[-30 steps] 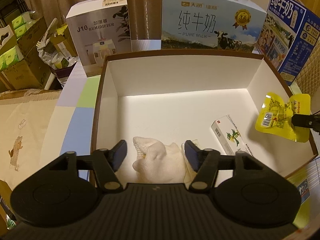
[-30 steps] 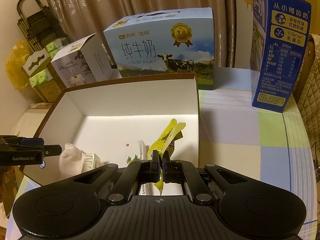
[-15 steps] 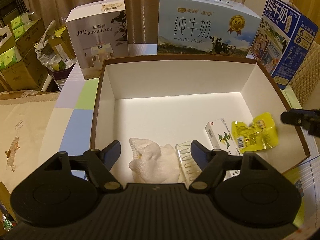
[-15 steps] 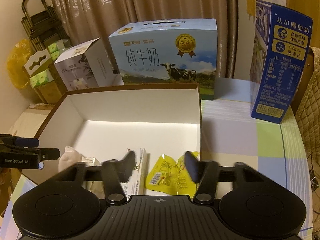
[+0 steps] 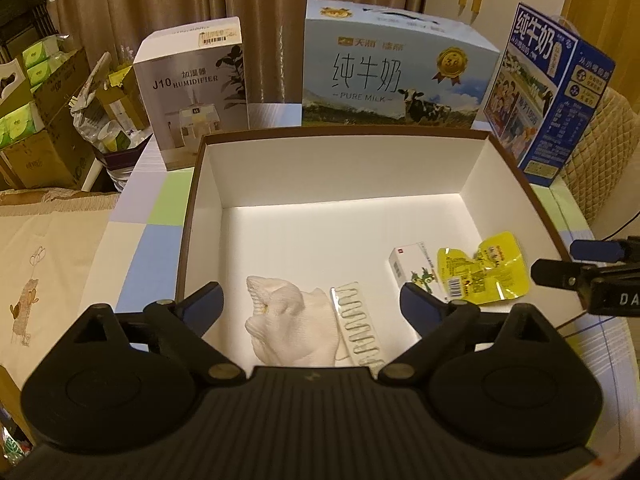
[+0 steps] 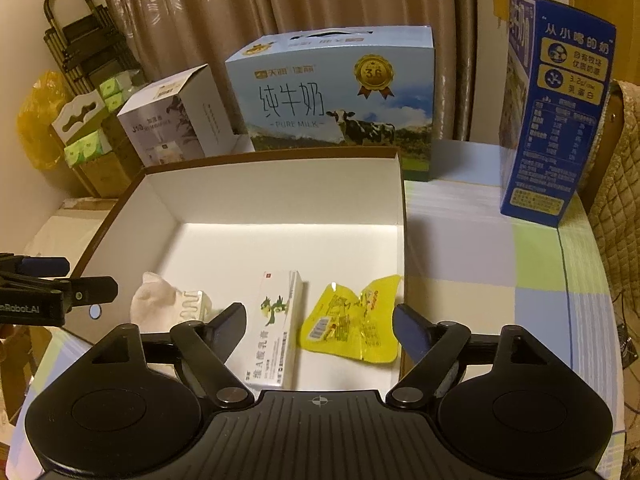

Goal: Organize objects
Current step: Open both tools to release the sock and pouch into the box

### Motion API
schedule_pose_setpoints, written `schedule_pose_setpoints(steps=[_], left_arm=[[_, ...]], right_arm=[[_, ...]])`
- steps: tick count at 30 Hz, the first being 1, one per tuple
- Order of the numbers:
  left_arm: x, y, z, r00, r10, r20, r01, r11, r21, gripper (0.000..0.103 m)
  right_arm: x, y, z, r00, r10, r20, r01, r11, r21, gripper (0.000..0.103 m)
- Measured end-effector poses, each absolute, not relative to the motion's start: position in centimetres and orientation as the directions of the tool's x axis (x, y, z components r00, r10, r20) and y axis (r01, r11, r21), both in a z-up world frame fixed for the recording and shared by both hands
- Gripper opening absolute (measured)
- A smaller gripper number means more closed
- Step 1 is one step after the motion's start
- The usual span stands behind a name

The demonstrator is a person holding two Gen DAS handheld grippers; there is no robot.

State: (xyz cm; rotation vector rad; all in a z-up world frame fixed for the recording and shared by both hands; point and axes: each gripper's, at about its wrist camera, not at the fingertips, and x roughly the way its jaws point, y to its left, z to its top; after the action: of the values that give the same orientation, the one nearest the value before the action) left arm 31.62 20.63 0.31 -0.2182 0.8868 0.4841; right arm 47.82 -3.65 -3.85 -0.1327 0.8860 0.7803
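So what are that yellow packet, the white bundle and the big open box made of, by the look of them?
Yellow packet: probably plastic film or foil, glossy and crinkled, catching the light. White bundle: soft knitted cloth, matte with a ribbed weave, perhaps a sock or glove. Open box: cardboard, by its thin stiff walls and folded corners, smooth white inside with a brown rim.

On my feeds, by colour:

- Open box (image 5: 192, 216): brown outside, plain white inside.
- Snack pouch (image 6: 352, 320): bright yellow, with a white barcode patch.
- Small carton (image 6: 276, 328): white, green cartoon figure, small red mark.
- Cloth (image 5: 288, 324): white, knitted texture.
- Blister strip (image 5: 358, 326): pale, ribbed.
- Milk case (image 5: 396, 76): sky blue, black-and-white cow, gold medal.
- Tall milk carton (image 6: 556, 108): dark blue, yellow panels.
- Humidifier box (image 5: 196, 96): grey-white, dark leaf print.
- Worktop (image 6: 500, 276) cloth: checked pale blue, green, lilac, white.
- My tongs, left (image 5: 312, 302) and right (image 6: 320, 320): black with blue pads.
- Curtain (image 5: 160, 8): brown.
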Motion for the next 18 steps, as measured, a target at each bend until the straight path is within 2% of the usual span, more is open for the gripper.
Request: schedule_pose_setpoints(steps=[18], left_arm=[[26.9,16.4,3.9,0.585,0.319,-0.745,-0.500,0.866,-0.022,0.095]], right_arm=[[43.3,-7.0,-0.5,0.398,0.602,-0.693,-0.676,0.703,0.222,0.078]])
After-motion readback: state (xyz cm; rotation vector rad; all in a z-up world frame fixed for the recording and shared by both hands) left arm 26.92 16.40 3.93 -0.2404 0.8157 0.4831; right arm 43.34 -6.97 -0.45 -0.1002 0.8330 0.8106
